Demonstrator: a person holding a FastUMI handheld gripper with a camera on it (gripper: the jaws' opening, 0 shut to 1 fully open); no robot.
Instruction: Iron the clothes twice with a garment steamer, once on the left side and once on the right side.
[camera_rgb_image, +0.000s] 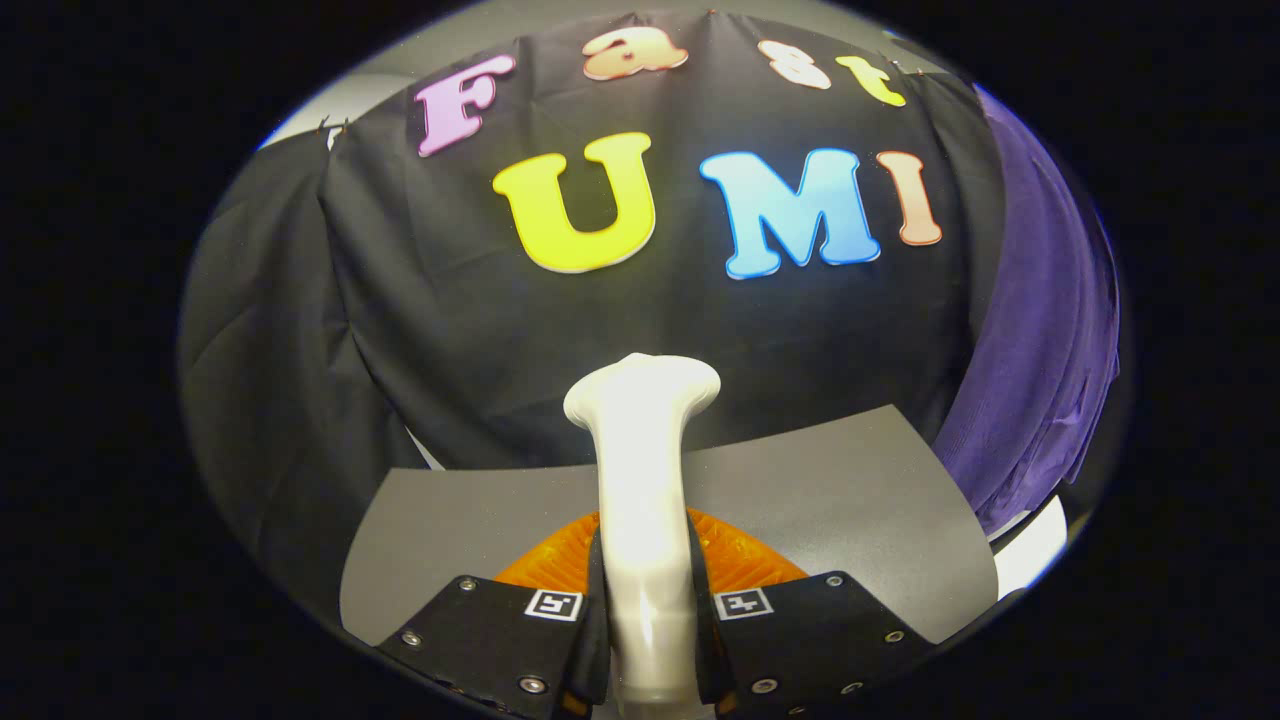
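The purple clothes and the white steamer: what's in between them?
In the gripper view, only bare grey mat and the black cloth wall lie between the white steamer, clamped by the gripper, and the purple clothes hanging off to one side.

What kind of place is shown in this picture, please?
Probably a staged recording booth: black cloth wall, grey mat, purple garment hanging to one side. The fingers grip a white garment steamer.

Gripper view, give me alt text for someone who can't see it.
The gripper is shut on a white garment steamer standing up between its fingers, above an orange base on a grey mat. Purple clothes hang beyond, to the right.
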